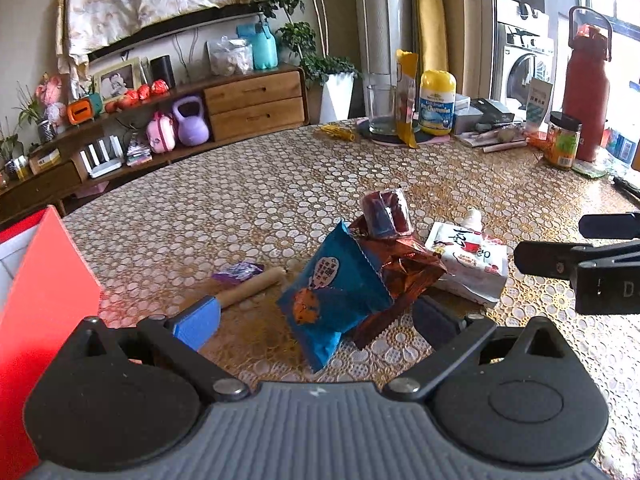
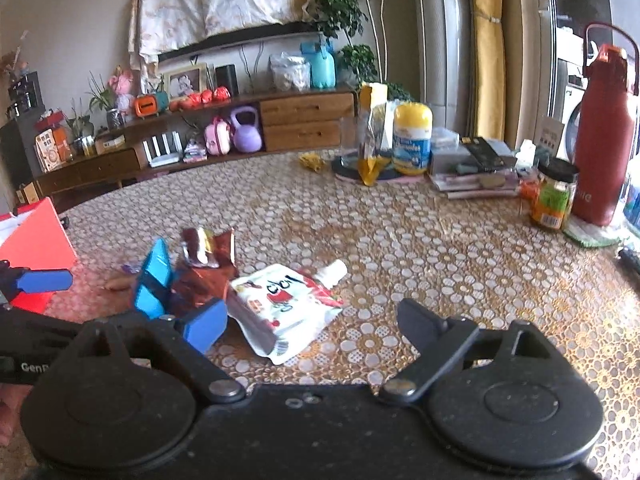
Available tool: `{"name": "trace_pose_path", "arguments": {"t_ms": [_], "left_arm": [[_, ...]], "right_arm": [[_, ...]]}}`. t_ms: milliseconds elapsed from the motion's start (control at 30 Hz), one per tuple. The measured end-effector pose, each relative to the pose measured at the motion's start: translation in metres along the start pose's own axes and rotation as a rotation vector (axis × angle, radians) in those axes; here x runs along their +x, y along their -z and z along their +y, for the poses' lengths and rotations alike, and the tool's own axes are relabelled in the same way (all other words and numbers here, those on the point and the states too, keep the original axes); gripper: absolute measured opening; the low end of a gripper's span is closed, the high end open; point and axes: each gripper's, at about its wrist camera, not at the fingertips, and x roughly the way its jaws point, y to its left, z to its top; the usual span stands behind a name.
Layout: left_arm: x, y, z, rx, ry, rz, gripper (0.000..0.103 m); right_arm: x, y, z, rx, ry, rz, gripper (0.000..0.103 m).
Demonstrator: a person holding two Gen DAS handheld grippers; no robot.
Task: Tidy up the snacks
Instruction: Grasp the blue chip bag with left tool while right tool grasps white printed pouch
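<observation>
**Snack pile sits between the left jaws; the pouch lies ahead of the right**

Far left of the left gripper [image 1: 316, 320] stands a red box [image 1: 44, 292], close by its left finger. That gripper's jaws stand wide apart and grip nothing. Just ahead of its blue left pad lie a small purple wrapper [image 1: 238, 271] and a paper-wrapped stick [image 1: 253, 288], the stick's long axis running away from the pad toward the right. Dead ahead, in the gap between the jaws, a blue snack packet [image 1: 332, 296] stands tilted, its long axis leaning up and back; it bears a speech bubble of small characters I cannot read and an orange cartoon figure. Touching it on the right is a crumpled copper foil bag [image 1: 404, 264], with a small clear-wrapped red snack [image 1: 386, 212] perched on top.

Further right, just beside the foil bag, a white spout pouch [image 2: 288, 308] lies flat, cap pointing away and to the right of the right gripper [image 2: 316, 322]. Large brush-style characters and a red picture show on it; I cannot read them surely. The right gripper's jaws also stand wide apart, empty, the pouch lying just ahead between them, nearer its blue left pad.

The left gripper looks nearer the blue packet, the right nearer the pouch. Far ahead, a yellow-capped bottle [image 1: 437, 104] reads "Gummies".
</observation>
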Motion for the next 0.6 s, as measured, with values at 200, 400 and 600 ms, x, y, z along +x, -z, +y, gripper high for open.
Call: {"name": "trace_pose_path", "arguments": {"t_ms": [200,400,600], "left_arm": [[0.018,-0.001,0.001,0.009,0.019,-0.002,0.103],[0.025,-0.002,0.008,-0.024,0.036,-0.025,0.103],[0.031,-0.001,0.013,-0.035,0.060,-0.014,0.093]], "right_arm": [[0.018,0.001,-0.003,0.008,-0.011,0.019,0.092],[0.026,-0.001,-0.004,0.018,-0.023,0.020,0.092],[0.035,-0.003,-0.003,0.018,-0.030,0.026,0.092]]}}
